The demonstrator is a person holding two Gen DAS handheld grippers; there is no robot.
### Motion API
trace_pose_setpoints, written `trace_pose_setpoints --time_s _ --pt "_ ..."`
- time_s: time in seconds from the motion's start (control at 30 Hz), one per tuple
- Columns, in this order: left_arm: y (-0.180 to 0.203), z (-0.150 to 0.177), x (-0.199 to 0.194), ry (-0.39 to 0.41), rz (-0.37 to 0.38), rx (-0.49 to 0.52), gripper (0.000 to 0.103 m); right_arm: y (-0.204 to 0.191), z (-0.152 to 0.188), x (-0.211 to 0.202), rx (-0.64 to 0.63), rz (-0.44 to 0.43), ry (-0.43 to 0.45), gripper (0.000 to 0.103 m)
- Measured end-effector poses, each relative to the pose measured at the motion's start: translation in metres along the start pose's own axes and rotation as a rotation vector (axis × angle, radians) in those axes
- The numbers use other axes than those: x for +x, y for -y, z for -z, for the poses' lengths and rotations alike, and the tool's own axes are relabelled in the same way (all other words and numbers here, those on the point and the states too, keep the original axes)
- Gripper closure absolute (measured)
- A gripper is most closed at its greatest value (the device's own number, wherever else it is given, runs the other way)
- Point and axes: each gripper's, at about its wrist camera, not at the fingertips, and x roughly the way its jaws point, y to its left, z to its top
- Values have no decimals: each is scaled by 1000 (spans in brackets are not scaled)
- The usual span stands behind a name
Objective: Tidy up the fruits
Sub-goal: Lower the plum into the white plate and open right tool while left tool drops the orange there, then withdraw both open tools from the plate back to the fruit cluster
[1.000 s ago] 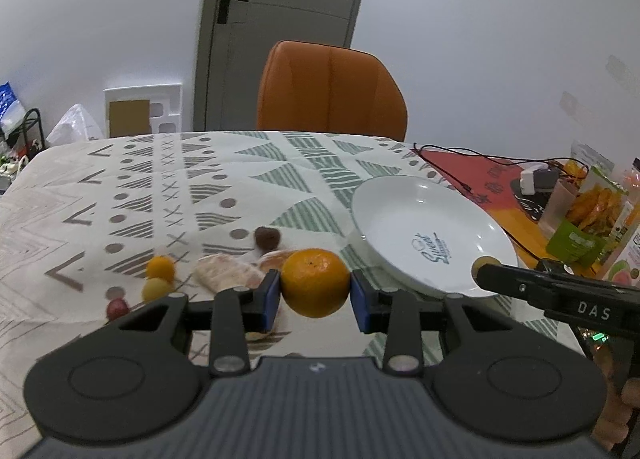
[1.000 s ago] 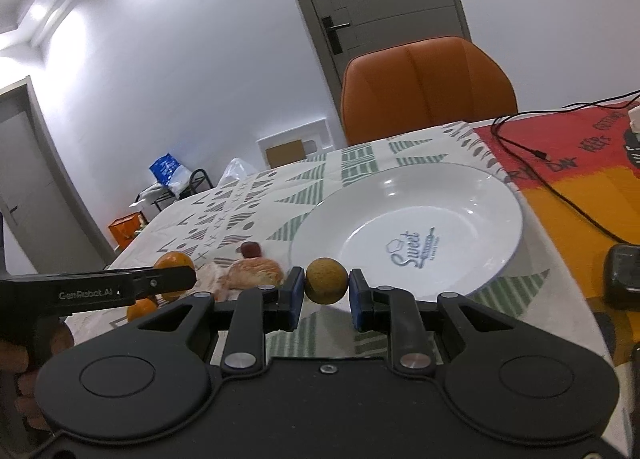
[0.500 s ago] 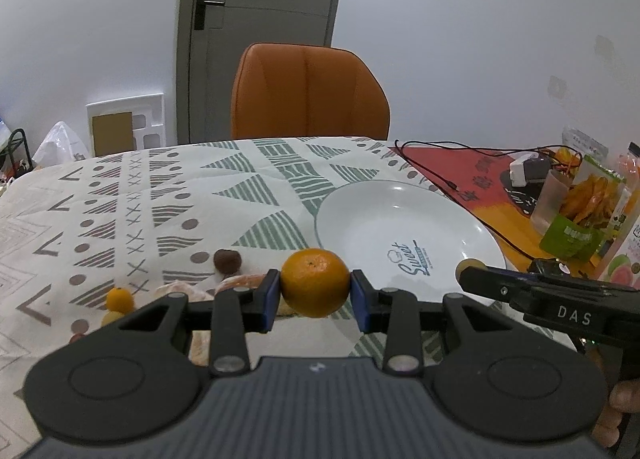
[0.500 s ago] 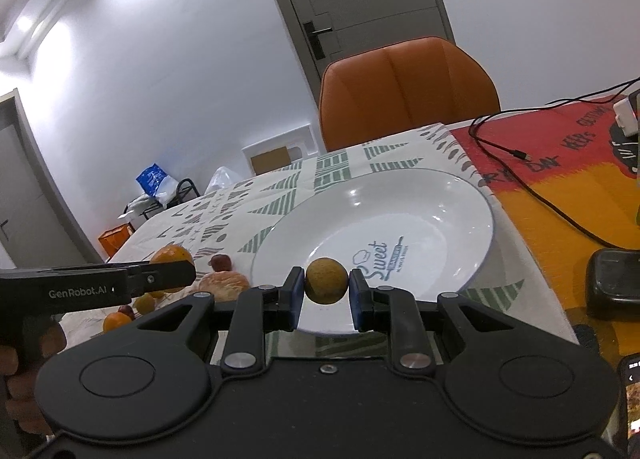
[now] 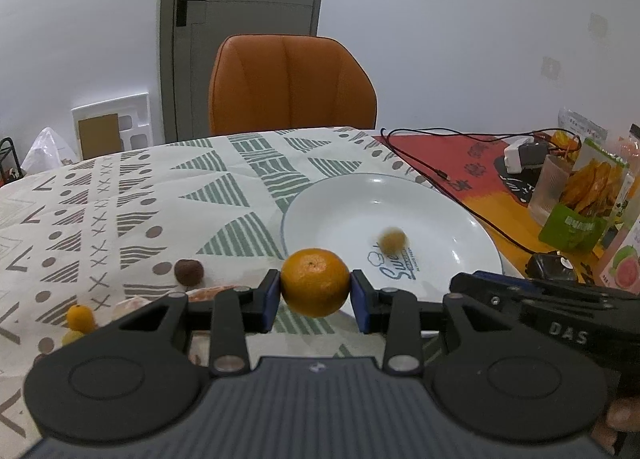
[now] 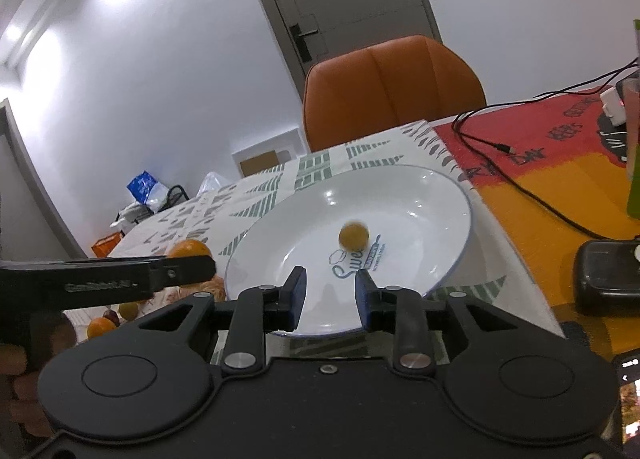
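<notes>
Lying in the plate (image 6: pixel 448 195), the longan (image 6: pixel 353 235) sits beyond the right hand-held gripper (image 6: pixel 330 295).

Glossy white ceramic plate (image 5: pixel 448 219) on matt patterned cloth (image 5: pixel 120 195); dimpled orange (image 5: pixel 315 282) skin; smooth leather-like chair (image 5: pixel 292 83).

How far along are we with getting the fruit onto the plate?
Early on. Done: one small tan fruit is in the white plate, blurred, and the right gripper is open and empty. In hand: the left gripper is shut on the orange, short of the plate. Left: a brown fruit, a small orange fruit and a few others on the tablecloth.
</notes>
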Motion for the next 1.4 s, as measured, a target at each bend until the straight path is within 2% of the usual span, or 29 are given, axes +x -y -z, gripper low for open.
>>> trace_pose_setpoints --time_s 0.33,0.4,0.63,0.77,0.9,1.0,1.07,1.4 --pt "18 -11 11 9 -8 13 67 10 2 -11 27 -15 8 74" --pt "19 -13 11 14 -28 12 64 10 1 -13 24 -16 8 74" --pt "2 -8 -2 12 -59 -30 63 4 0 -11 23 -27 3 74" --pt "-9 -3 -13 8 -85 -56 62 -5 4 -6 20 -48 -1 67" --pt "-17 3 -30 28 -121 -50 50 -18 12 0 0 -69 -24 64" --pt "-27 10 -41 43 -146 -59 39 -30 14 0 -41 -75 -22 57" --pt "-34 15 -46 45 -160 -70 34 -34 13 1 -44 -81 -28 56" --pt "-59 30 -70 59 -217 -101 24 -59 15 -3 -89 -95 -33 46"
